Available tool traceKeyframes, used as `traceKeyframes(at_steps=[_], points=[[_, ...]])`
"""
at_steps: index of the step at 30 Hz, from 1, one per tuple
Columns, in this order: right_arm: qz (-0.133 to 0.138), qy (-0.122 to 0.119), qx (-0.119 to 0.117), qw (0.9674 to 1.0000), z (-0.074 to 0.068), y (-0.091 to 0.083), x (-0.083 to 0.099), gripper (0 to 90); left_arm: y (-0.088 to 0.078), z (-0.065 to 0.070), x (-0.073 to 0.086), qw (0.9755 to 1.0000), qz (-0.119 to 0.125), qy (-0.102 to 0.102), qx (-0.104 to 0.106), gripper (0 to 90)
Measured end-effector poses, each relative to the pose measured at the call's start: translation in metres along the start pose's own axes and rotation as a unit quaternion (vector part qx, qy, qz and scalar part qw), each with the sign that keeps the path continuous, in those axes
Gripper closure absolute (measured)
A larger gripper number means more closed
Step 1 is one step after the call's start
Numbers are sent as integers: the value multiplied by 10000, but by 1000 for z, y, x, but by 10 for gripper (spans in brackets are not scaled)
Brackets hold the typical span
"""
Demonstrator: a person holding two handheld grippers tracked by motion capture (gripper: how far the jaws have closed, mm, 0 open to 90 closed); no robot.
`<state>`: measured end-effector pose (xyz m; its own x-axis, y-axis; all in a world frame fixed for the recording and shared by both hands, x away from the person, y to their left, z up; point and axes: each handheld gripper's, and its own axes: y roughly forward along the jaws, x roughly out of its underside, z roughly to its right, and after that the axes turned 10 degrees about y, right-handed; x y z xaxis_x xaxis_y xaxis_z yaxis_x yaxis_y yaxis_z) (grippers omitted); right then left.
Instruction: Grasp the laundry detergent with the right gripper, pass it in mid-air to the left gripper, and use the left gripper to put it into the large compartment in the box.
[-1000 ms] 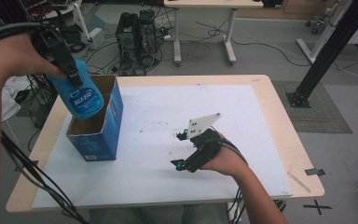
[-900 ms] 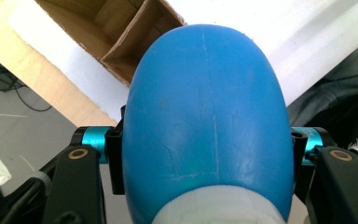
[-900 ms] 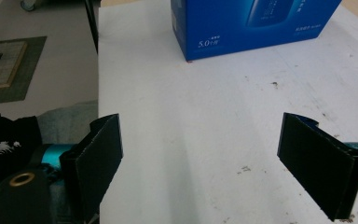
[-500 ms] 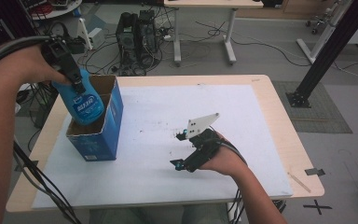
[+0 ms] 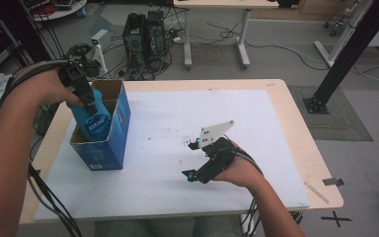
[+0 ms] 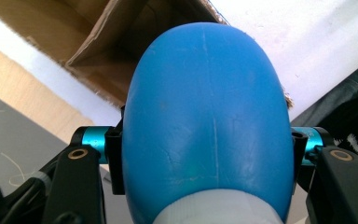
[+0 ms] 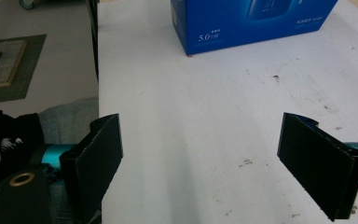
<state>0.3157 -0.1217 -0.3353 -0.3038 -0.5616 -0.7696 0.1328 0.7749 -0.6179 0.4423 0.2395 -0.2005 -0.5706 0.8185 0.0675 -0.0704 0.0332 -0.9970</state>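
A blue plastic bottle (image 5: pixel 94 121) hangs partway down inside the open top of a blue cardboard box (image 5: pixel 114 143) at the table's left. My left gripper (image 5: pixel 88 101) is shut on the bottle near its white neck. In the left gripper view the bottle (image 6: pixel 207 121) swells between the two jaws, and the brown inside of the box (image 6: pixel 121 51) lies beyond it. My right gripper (image 5: pixel 193 160) rests on the white sheet near the table's front middle, open with nothing between its jaws. In the right gripper view my right gripper (image 7: pixel 205 158) faces the box (image 7: pixel 256 21) across bare sheet.
A white sheet (image 5: pixel 177 113) covers most of the wooden table (image 5: pixel 301 133). Cables trail from both hands over the near edge. Beyond the far edge stand computer towers (image 5: pixel 145 29), a white desk frame (image 5: pixel 217 29) and a black post (image 5: pixel 345 54) at the right.
My left gripper has come down with the blue bottle, which now sits deeper in the box opening. The right gripper has stayed where it was.
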Motion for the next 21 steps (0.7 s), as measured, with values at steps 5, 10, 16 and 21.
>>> traceKeyframes(at_steps=[5,10,16,21], points=[[-47,0,-13,10000,-2,0,0,132,20,-4,-2,10000,-13,-35,47,390],[-20,-3,-41,10000,-2,3,1,131,38,-7,-4,9998,-78,-24,172,390],[-26,-7,-34,10000,-3,5,1,132,56,-11,-5,9998,-116,7,184,390],[-29,0,-32,10000,-3,5,2,132,67,-13,-7,9996,-147,60,226,390]])
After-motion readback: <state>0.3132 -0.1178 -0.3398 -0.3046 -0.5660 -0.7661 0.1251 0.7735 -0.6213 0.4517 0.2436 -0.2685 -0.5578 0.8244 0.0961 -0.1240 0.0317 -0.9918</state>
